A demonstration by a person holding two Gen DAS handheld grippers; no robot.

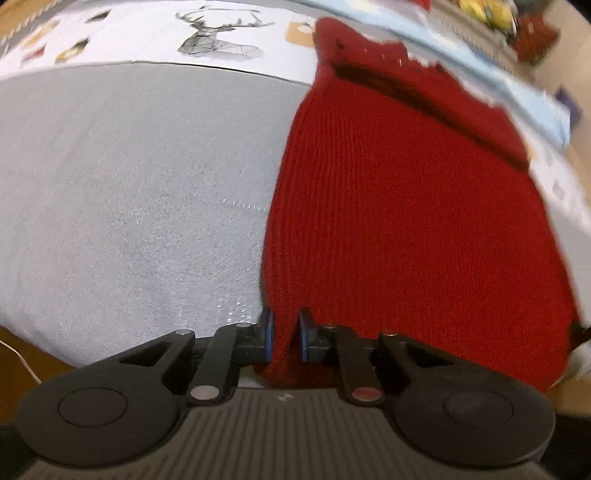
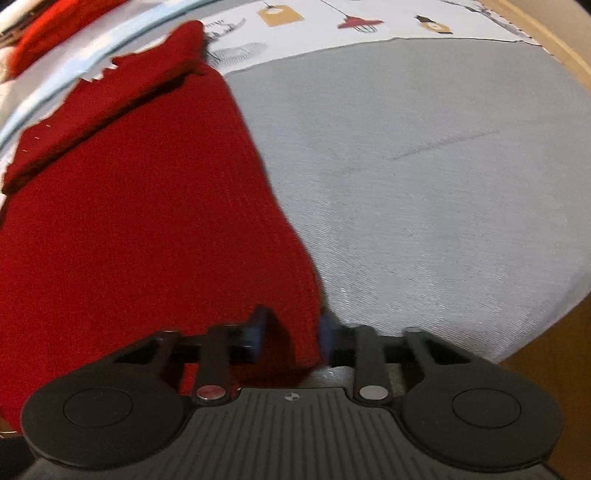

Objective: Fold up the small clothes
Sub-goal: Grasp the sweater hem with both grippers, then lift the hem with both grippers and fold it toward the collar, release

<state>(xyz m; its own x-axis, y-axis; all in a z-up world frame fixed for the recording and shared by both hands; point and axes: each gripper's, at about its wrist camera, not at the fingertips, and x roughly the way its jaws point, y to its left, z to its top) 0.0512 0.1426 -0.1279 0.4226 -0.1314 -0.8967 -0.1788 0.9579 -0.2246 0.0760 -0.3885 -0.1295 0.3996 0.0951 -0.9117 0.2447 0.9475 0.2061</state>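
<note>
A red knitted garment (image 1: 406, 206) lies stretched over the grey cloth (image 1: 129, 192) of the table. My left gripper (image 1: 285, 336) is shut on its near left corner, with the knit pinched between the blue pads. The garment also fills the left half of the right wrist view (image 2: 140, 221). My right gripper (image 2: 293, 332) is shut on its near right corner. The far end of the garment is folded over in a band (image 1: 417, 92). Both views are motion-blurred.
Beyond the grey cloth (image 2: 424, 184) lies a white printed sheet with a deer drawing (image 1: 218, 37) and lamp pictures (image 2: 358, 22). A light blue strip (image 1: 517, 85) and a pile of coloured clothes (image 1: 517, 29) are at the far right. The table's wooden edge (image 2: 569, 55) curves at right.
</note>
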